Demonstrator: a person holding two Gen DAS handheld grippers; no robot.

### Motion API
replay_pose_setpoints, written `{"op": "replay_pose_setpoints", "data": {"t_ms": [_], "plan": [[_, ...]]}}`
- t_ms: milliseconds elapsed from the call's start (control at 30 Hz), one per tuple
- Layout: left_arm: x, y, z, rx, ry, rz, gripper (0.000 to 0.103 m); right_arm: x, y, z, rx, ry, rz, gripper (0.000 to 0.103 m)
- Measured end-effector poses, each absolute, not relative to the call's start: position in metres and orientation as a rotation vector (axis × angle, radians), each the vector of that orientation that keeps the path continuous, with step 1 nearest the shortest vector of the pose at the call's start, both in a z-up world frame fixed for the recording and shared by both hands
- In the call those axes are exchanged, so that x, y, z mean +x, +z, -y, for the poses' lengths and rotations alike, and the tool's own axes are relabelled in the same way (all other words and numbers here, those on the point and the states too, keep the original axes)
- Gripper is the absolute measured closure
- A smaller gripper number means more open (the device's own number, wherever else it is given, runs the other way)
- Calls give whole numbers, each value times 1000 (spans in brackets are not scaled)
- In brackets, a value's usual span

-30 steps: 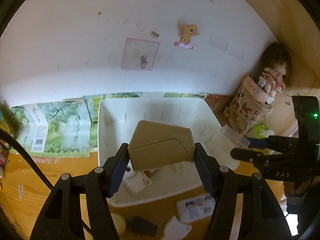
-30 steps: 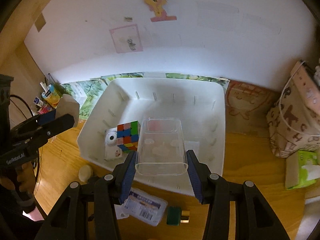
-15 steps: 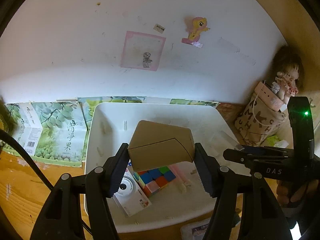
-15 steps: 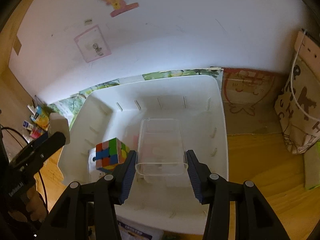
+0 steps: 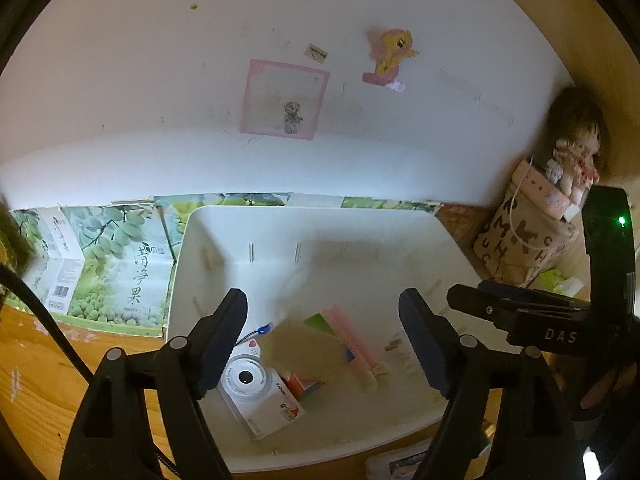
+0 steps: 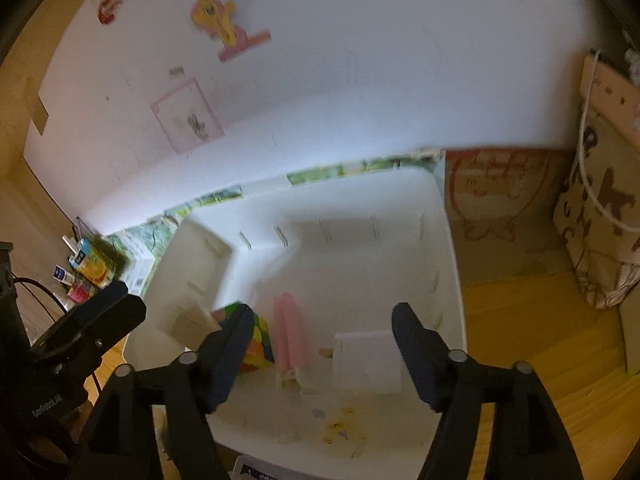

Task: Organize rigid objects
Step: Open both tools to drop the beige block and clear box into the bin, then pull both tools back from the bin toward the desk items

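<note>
White wall with stickers stands behind a wooden table, and on the table sits a white bin. Over it the left gripper is opening its jaws; a brown cardboard box, blurred, is below and between the fingers, touching neither pad, above the things in the bin. Its long axis I cannot tell because of the blur. The right gripper is opening too, and a clear plastic box lies on the bin floor between its fingers, free of the pads, its long side running across the picture. One second ago both boxes were clamped between the pads, the clear one with its long axis pointing away from the camera, and both grippers were higher over the bin. The left view shows a white camera box beside the falling cardboard box, and a doll on a patterned bag at the right; the right view shows neither the camera box nor the doll. The right view shows a colour cube and a pink bar, lying lengthwise away from the camera.
</note>
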State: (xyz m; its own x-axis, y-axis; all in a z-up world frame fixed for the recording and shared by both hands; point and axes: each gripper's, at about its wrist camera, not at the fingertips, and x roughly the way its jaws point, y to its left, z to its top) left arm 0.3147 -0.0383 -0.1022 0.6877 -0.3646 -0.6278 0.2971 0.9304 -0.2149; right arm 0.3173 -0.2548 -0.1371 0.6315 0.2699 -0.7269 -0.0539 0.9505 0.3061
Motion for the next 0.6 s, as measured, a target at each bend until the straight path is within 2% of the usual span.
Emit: {"op": "replay_pose_setpoints", "data": {"t_ms": [167, 300, 400, 600], "plan": [[310, -95, 33, -155, -376, -727, 20, 310, -121, 257, 269, 179, -832, 23], [301, -83, 27, -178, -363, -694, 20, 299, -105, 255, 270, 174, -793, 22], [291, -72, 21, -194, -355, -663, 14, 286, -93, 253, 268, 169, -763, 22], [267, -48, 6, -225, -354, -598, 14, 252, -69, 250, 271, 155, -688, 21]]}}
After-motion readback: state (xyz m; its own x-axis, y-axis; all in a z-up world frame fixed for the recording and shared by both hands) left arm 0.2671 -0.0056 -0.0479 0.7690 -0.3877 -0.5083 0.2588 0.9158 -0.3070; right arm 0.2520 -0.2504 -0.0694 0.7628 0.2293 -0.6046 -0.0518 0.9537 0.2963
